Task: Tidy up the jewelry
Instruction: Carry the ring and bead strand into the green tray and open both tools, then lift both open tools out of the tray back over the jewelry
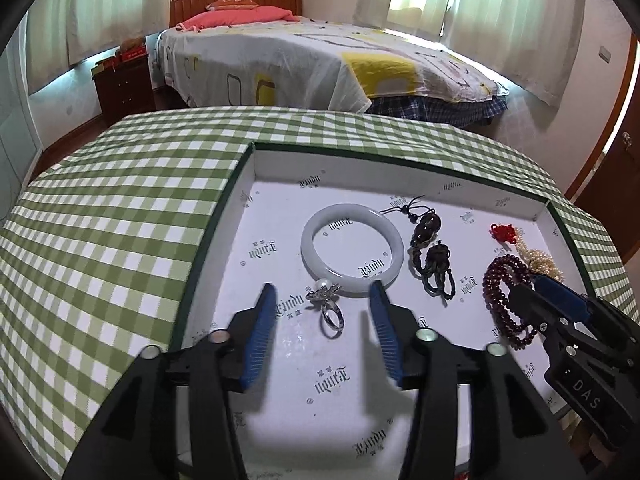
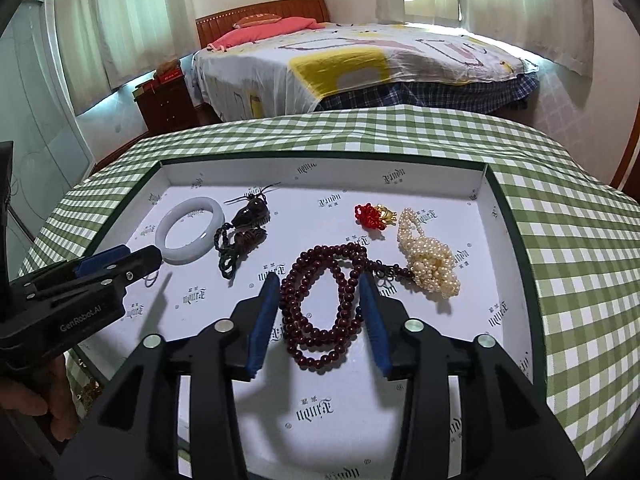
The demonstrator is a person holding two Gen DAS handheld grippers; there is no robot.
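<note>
Six jewelry pieces lie in one tray (image 2: 516, 216); both tongs (image 1: 322, 300) (image 2: 320, 292) gape, gripping nothing.

A home bedroom is shown. A bed (image 1: 320, 64) with a wooden headboard (image 1: 236, 0), a pink pillow (image 1: 240, 16) and a patterned sheet is seen behind – beside it a dark wooden nightstand (image 1: 124, 84) is placed. Long pale curtains (image 1: 516, 12) are hung at the windows. In front, a table is covered with a green checked cloth (image 1: 112, 216).
</note>
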